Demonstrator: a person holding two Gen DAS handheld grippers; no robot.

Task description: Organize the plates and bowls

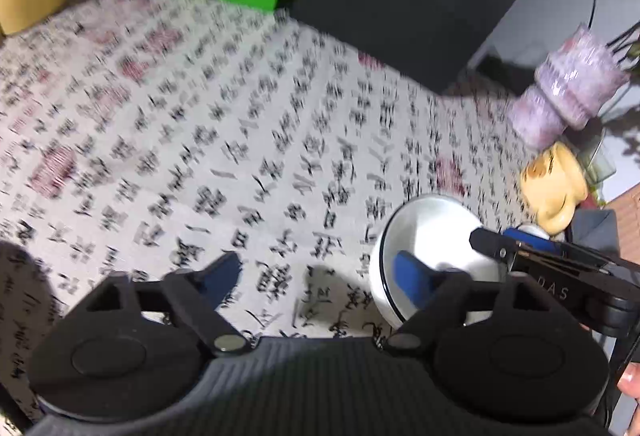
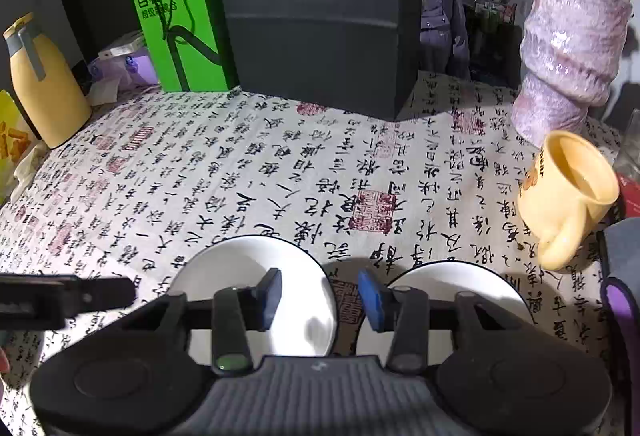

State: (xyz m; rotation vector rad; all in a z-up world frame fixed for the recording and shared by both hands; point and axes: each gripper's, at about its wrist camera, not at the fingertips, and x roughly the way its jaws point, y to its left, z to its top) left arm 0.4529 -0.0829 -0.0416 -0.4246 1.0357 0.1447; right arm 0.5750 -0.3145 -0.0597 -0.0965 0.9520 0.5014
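White glazed ware with a thin dark line around the rim: two round dishes lie side by side on the worktop (image 2: 280,172), which is covered by a pale cloth printed with black calligraphy and red seals. In the right wrist view the left dish (image 2: 288,276) sits under the left finger of the right tool (image 2: 319,299), and the right dish (image 2: 460,284) sits just beyond the other finger; a narrow strip of cloth shows between them. The right tool's blue pads stand partly apart over that strip, pinching nothing.

The left tool (image 1: 320,274) is spread wide over bare cloth, empty. In its view one white dish (image 1: 432,236) shows at the right, partly covered by its own right finger and by the right tool's black arm.

Both dishes are cut off by the tool bodies in front, so whether they are bowls or plates is hard to tell. The left wrist view is smeared by blur. A yellow mug (image 2: 568,196), a lilac vase (image 2: 568,64) and a green box (image 2: 180,20) stand further back.
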